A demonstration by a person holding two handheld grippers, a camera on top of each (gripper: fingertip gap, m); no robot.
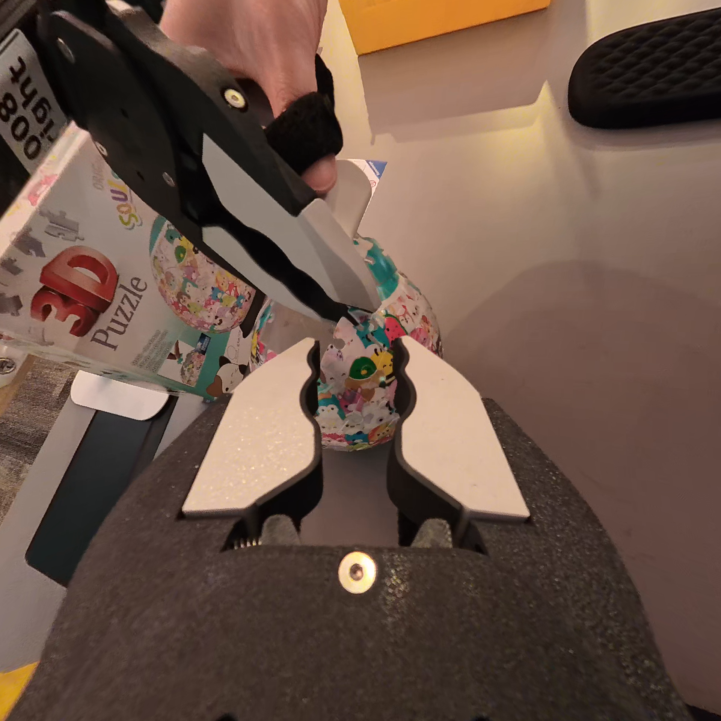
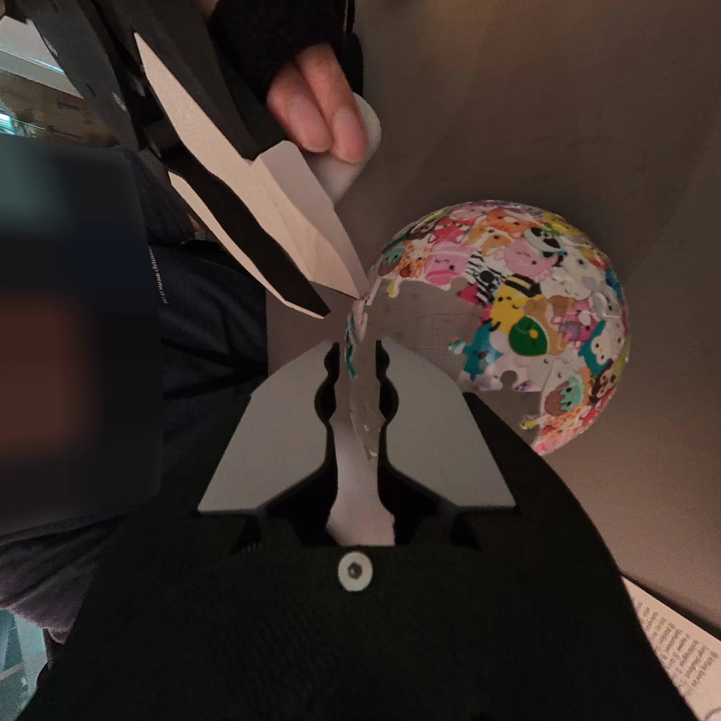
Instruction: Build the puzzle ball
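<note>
The puzzle ball [image 1: 361, 394] [image 2: 519, 308] is a colourful, partly built sphere on the grey table, with an opening that shows its grey inside. My left gripper [image 1: 355, 343] has its fingers apart, and the ball shows through the gap just past its tips. In the right wrist view it [image 2: 343, 302] reaches down from the upper left to the rim of the opening. My right gripper [image 2: 356, 346] is shut on a curved strip of joined pieces [image 2: 361, 405] at that rim. In the left wrist view it [image 1: 351, 312] comes from the upper left onto the ball's top.
The puzzle's box [image 1: 97, 292] lies left of the ball and touches it. A yellow box [image 1: 429, 23] is at the back, a black quilted pad [image 1: 655, 70] at the back right. A printed sheet [image 2: 671, 663] lies at the lower right. A person's gloved hands hold both grippers. My two grippers' fingertips are within a few centimetres of each other.
</note>
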